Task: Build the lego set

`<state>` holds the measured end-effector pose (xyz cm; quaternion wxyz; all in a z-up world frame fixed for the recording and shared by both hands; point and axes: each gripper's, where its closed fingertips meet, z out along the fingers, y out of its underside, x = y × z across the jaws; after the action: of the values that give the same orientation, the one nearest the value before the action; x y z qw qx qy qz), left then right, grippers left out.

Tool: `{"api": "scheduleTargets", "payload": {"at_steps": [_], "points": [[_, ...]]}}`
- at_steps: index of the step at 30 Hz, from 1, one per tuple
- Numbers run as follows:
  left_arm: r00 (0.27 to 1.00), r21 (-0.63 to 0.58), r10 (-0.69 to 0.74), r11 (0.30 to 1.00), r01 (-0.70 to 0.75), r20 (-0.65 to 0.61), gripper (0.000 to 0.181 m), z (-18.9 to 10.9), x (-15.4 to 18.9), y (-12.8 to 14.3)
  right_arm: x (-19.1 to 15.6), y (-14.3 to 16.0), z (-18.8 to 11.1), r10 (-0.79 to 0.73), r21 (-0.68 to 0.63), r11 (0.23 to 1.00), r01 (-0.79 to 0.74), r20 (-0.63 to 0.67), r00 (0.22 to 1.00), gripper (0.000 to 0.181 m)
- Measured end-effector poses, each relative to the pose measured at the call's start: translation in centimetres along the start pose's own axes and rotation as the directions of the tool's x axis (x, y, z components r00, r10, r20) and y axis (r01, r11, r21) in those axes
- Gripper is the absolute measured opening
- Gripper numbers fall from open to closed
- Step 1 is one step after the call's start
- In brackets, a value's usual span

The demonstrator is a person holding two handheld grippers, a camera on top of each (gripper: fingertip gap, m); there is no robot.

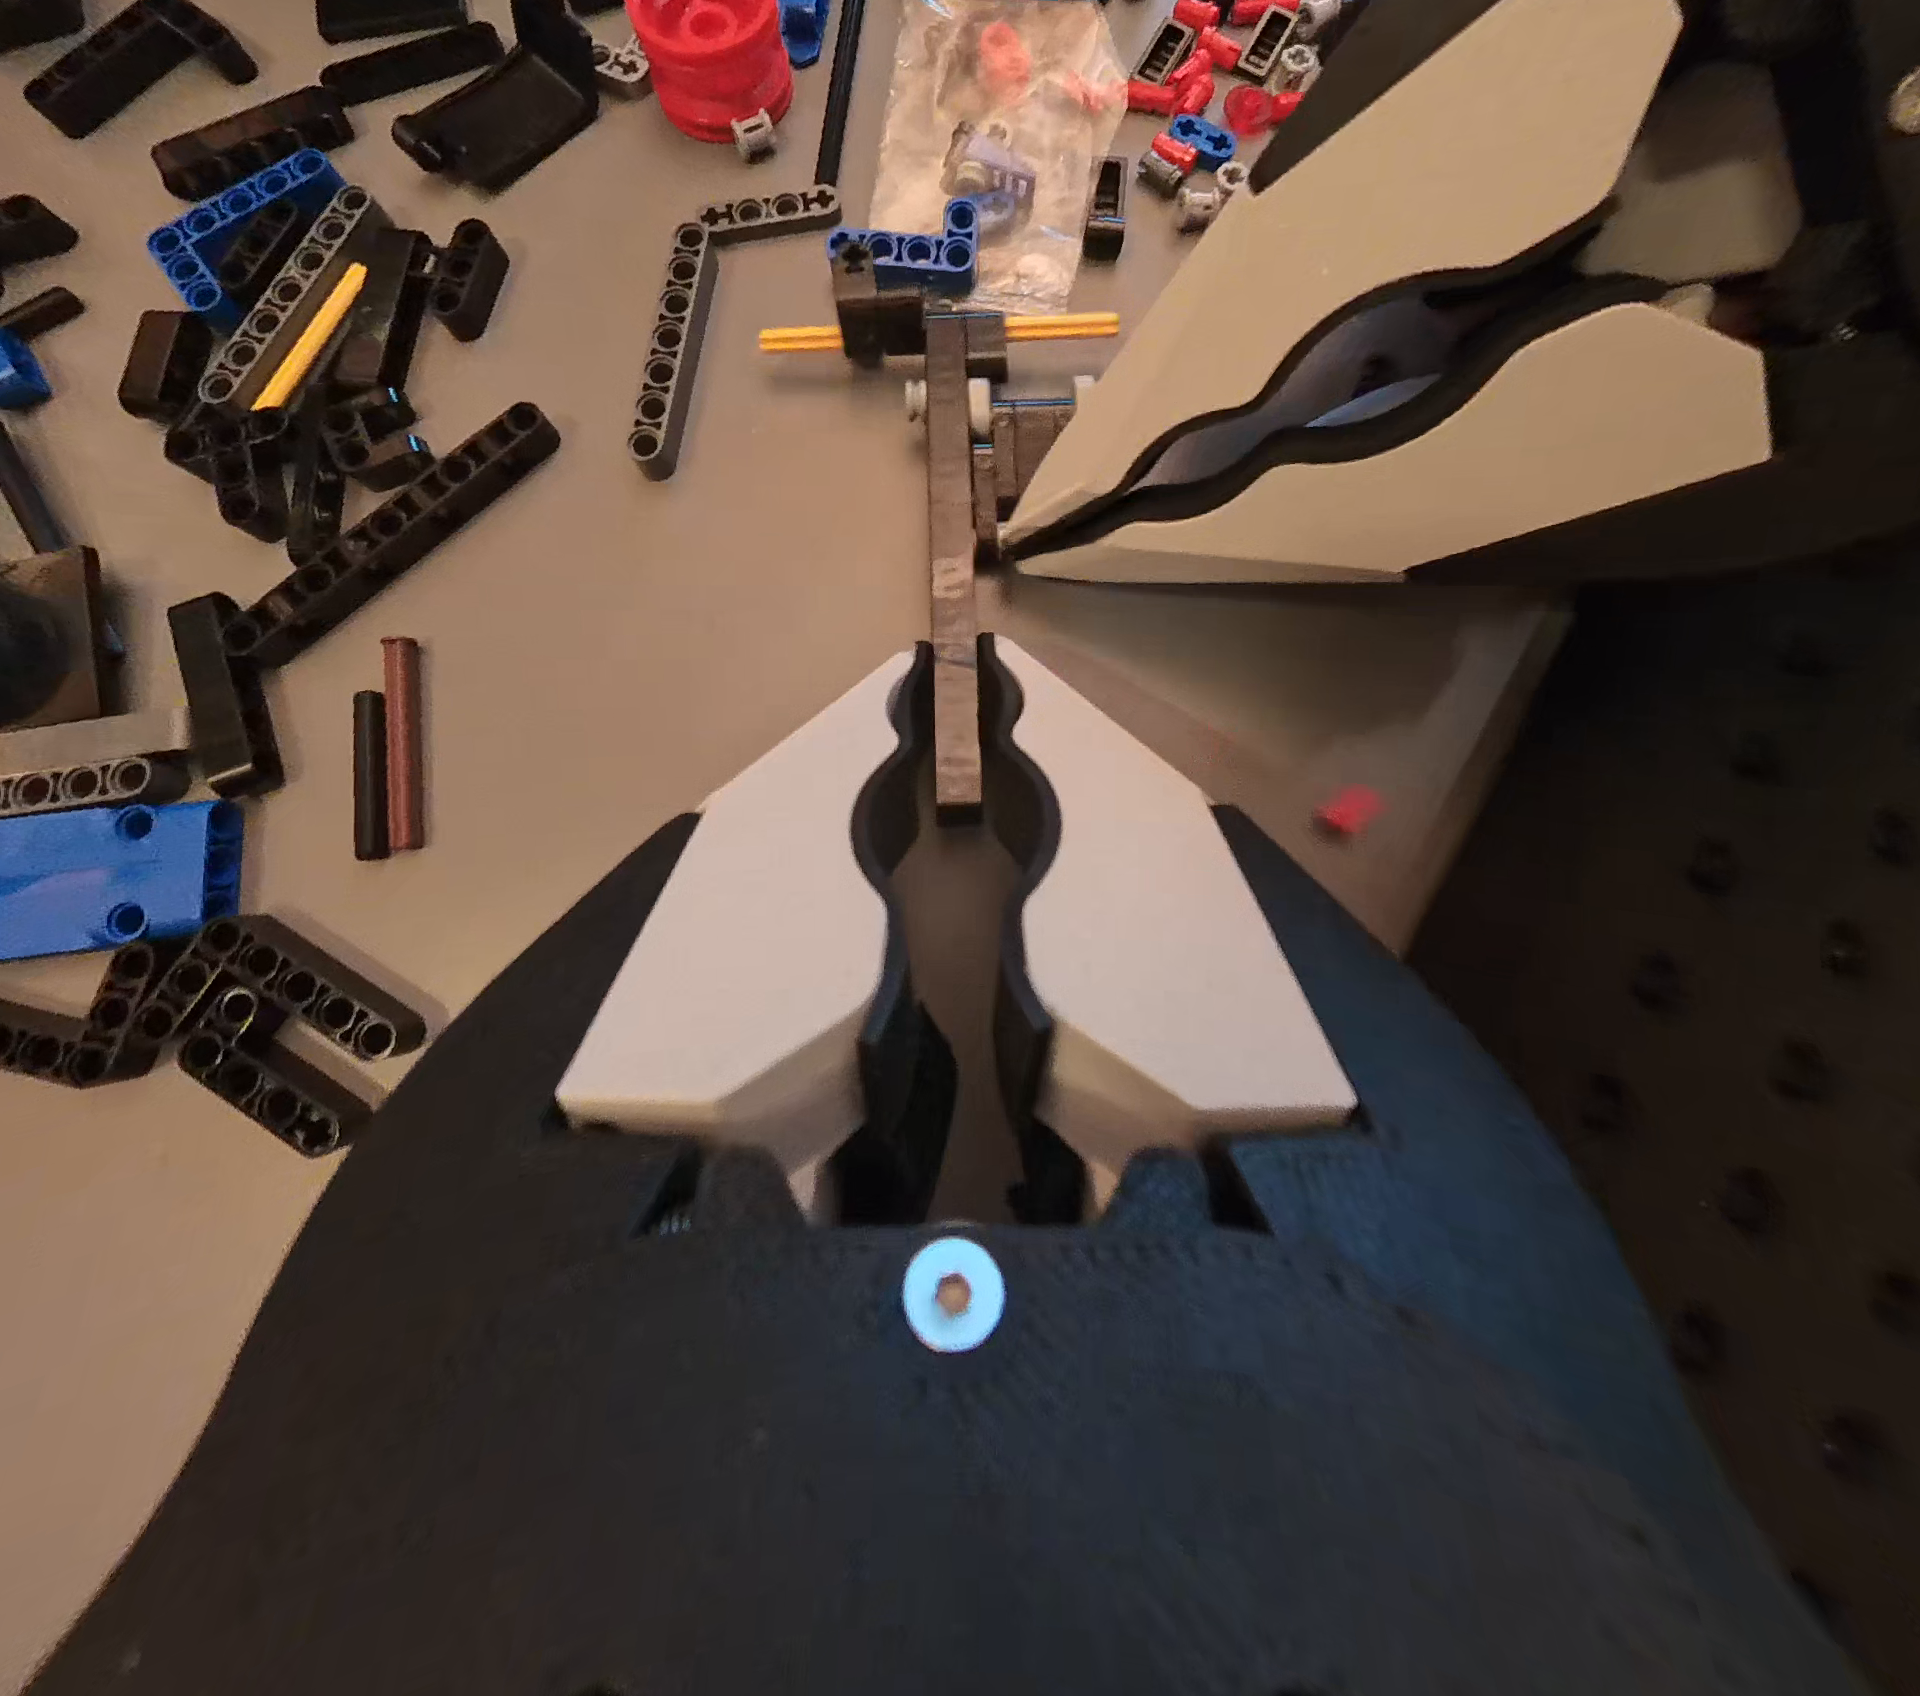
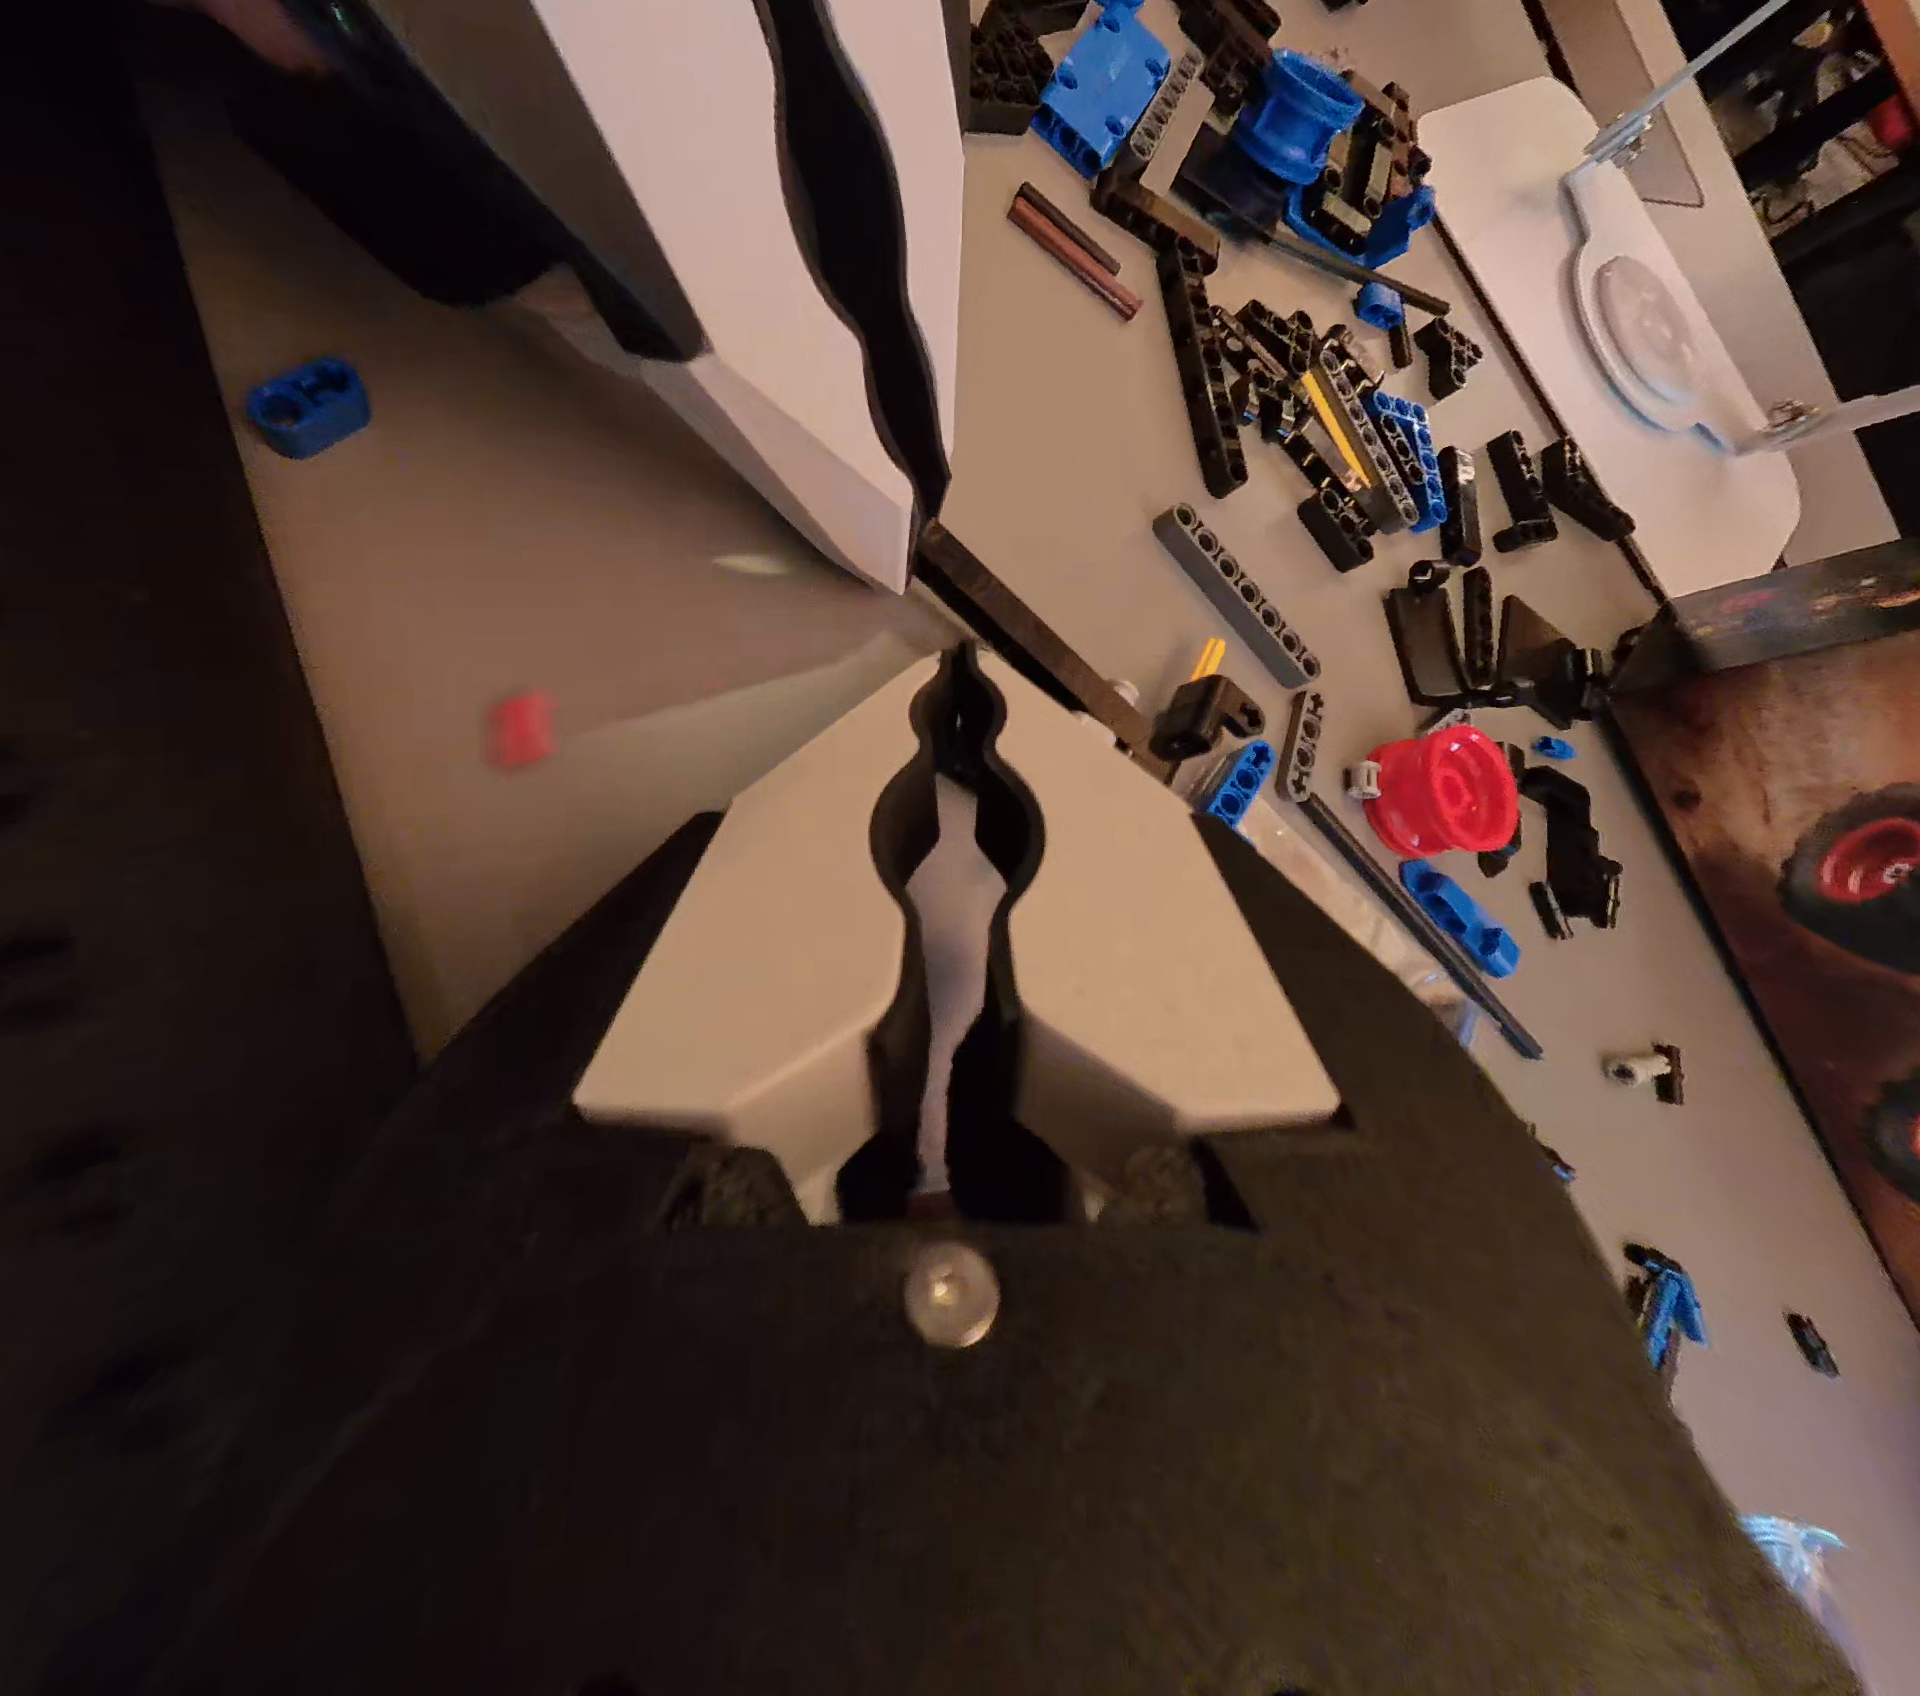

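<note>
The left tool [image 1: 958,659] pinches the near end of a long black beam [image 1: 954,524]. The beam points straight away, above the tabletop [image 1: 644,607]. The right tool [image 2: 961,659] is squeezed on something black near the beam's side.

my fingers [image 1: 790,867] are light grey with black wavy pads. the beam [image 1: 958,607] is black, its axle [image 1: 1060,325] yellow. the wheel [image 1: 707,36] is red.

A black beam assembly [image 1: 958,566] with yellow axle [image 1: 1060,325] hangs above the table, apparently part-built.
</note>
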<state>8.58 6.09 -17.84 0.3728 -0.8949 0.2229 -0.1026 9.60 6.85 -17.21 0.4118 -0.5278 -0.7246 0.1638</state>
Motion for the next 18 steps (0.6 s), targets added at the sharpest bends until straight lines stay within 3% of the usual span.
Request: {"api": "scheduleTargets", "payload": {"at_steps": [7, 11, 16, 18], "points": [[1.000, 0.008, 0.001, 1.000, -0.001, -0.010, 0.006, -0.1, -0.2, 0.0, 0.0, -0.2, -0.4, 0.043, 0.031, 0.999, -0.044, 0.037, 0.998, 0.000], [1.000, 0.002, 0.006, 1.000, -0.006, 0.007, 0.006, -0.4, -0.9, 0.3, -1.0, -1.1, -1.7, 0.101, 0.093, 0.989, -0.119, 0.174, 0.980, 0.001], [1.000, 0.006, -0.012, 1.000, 0.012, -0.006, 0.006, -0.7, -1.2, 0.7, -5.5, -1.5, -3.7, 0.120, 0.072, 0.983, -0.171, 0.460, 0.880, 0.013], [1.000, 0.011, -0.016, 1.000, 0.016, -0.014, 0.006, -0.7, -1.0, 0.6, -5.9, -1.4, -4.0, 0.117, 0.064, 0.984, -0.167, 0.478, 0.871, 0.011]]}}
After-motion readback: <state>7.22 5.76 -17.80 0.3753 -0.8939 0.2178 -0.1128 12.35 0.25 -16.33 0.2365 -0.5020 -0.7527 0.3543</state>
